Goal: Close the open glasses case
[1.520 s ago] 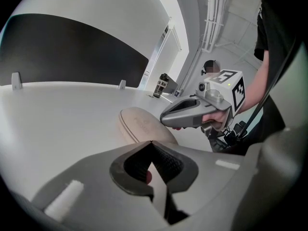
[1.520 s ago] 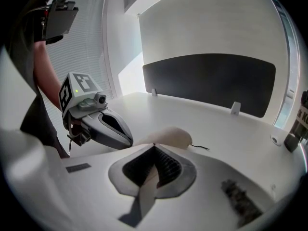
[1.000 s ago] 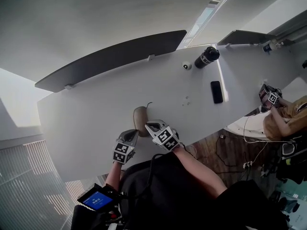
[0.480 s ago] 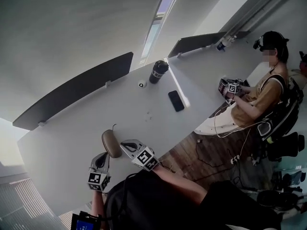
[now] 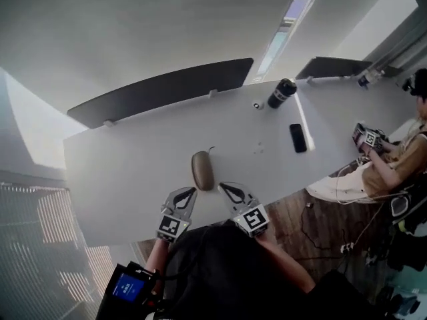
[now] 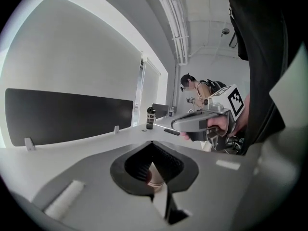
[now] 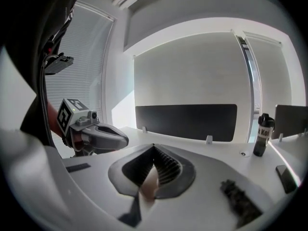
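1. A tan, oval glasses case point(image 5: 202, 170) lies flat on the white bench point(image 5: 127, 172), at about the middle of its near half. From above it reads as one smooth rounded shape. No raised lid or open mouth shows, so it appears to be shut already.
2. A thin dark cord or tab sticks out at the case's 12 o'clock end, too small to identify.
3. The left tongs point(image 5: 191, 191) sit at about 7 o'clock from the case, tips just beside its near end. In the left gripper view the jaws meet at their tips and clamp nothing. A tan sliver shows through the gap behind the tips, probably the case.
4. The right tongs point(image 5: 221, 186) sit at about 5 o'clock from the case, close beside it but apart. Their jaws are also together at the tips, holding nothing.
5. The two tongs flank the near end of the case and point toward it. This placement suits pressing a lid down or steadying the case, though neither is visibly touching it.
6. Farther out, a dark phone point(image 5: 296, 138) lies at about 2 o'clock and a dark bottle point(image 5: 281, 93) stands beyond it near 1 o'clock, both well apart from the case.
7. A dark partition panel point(image 5: 160, 92) runs along the bench's far edge. A second person point(image 5: 390, 159) sits at the far right end.
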`<action>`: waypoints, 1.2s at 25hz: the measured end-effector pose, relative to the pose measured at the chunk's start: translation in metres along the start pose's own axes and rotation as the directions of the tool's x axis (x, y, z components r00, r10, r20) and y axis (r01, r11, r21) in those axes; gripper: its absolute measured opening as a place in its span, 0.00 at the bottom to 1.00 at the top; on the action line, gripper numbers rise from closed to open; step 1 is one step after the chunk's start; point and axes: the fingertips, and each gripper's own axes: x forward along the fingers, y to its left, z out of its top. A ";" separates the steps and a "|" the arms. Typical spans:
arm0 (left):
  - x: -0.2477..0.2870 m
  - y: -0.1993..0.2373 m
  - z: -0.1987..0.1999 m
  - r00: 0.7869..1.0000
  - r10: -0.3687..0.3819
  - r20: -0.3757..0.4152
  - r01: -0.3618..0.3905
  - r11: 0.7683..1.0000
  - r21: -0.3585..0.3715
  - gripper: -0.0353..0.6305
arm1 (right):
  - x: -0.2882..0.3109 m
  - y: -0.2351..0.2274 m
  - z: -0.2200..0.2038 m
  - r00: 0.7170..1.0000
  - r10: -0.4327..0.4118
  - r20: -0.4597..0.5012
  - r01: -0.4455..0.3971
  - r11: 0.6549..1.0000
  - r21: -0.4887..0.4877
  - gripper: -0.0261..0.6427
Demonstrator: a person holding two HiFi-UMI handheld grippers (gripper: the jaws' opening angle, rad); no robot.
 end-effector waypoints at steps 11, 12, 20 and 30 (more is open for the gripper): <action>-0.044 0.014 0.038 0.989 -0.013 0.145 -0.003 0.994 0.105 0.06 | 0.025 0.051 0.032 0.999 0.013 -0.039 -0.013 1.000 -0.010 0.04; -0.048 0.014 0.044 0.987 -0.009 0.161 -0.010 0.993 0.117 0.06 | 0.026 0.054 0.037 0.999 0.018 -0.030 -0.019 1.000 -0.010 0.04; -0.058 -0.011 0.048 0.982 -0.023 0.188 0.002 0.994 0.111 0.06 | 0.000 0.069 0.054 1.000 0.023 0.021 -0.023 1.000 -0.006 0.04; -0.060 -0.056 0.045 0.987 0.064 0.149 -0.076 0.994 0.075 0.06 | -0.055 0.068 0.042 0.996 0.086 0.030 -0.085 0.996 -0.039 0.04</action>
